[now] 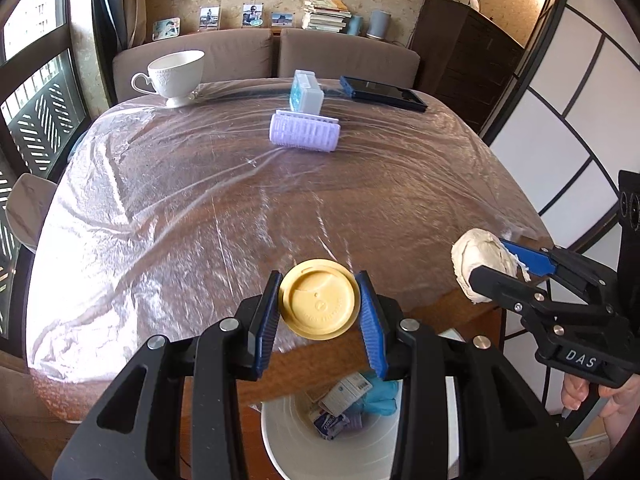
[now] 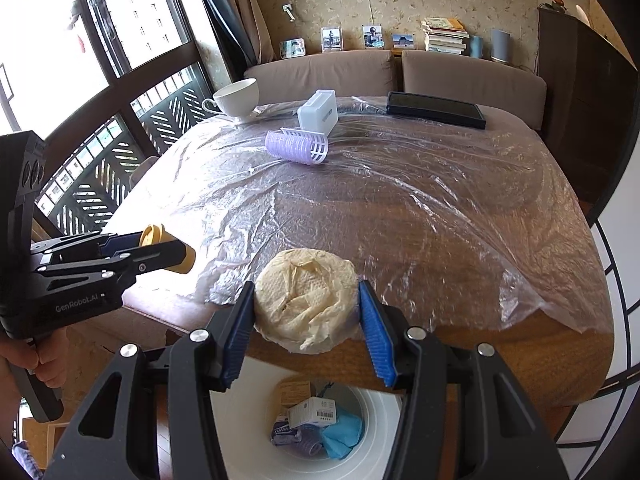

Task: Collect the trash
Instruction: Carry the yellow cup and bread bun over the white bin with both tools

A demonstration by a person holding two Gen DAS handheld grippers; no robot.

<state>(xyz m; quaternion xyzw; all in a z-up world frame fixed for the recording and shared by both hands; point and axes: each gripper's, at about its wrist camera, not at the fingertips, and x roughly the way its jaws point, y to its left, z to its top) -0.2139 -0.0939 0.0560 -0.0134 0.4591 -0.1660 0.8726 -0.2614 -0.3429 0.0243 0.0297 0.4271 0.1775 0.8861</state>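
Left wrist view: the left gripper (image 1: pixel 320 304) has its jaws closed on a yellow cup lid (image 1: pixel 319 299), gripped by its edges and held just past the near edge of the surface (image 1: pixel 168 208). Directly below the jaws stands a white bin (image 1: pixel 280 440); inside lie a white carton with a barcode label (image 1: pixel 347 392), a crumpled blue glove (image 1: pixel 380 396), a printed wrapper (image 1: pixel 328 424) whose text is too small to read, and a lilac item beside it. To the right of the jaws, the right gripper (image 1: pixel 494 258) holds a crumpled paper wad (image 1: pixel 478 264); its body bears the letters "DAS".

Right wrist view: the right gripper's (image 2: pixel 307 304) jaws are clamped on the paper wad (image 2: pixel 306 300), over the surface's near edge, with the bin (image 2: pixel 248 452) beneath them. To the left of the jaws, the left gripper (image 2: pixel 166 246) carries the lid (image 2: pixel 154 234); its side reads "GenRobot.AI".

Beyond the jaws, on the plastic sheet (image 1: pixel 140 200) covering the surface, lie a lilac roller (image 1: pixel 305 133), a white box (image 1: pixel 306 94), a teacup (image 1: pixel 174 76) and a dark tablet (image 1: pixel 382 93).
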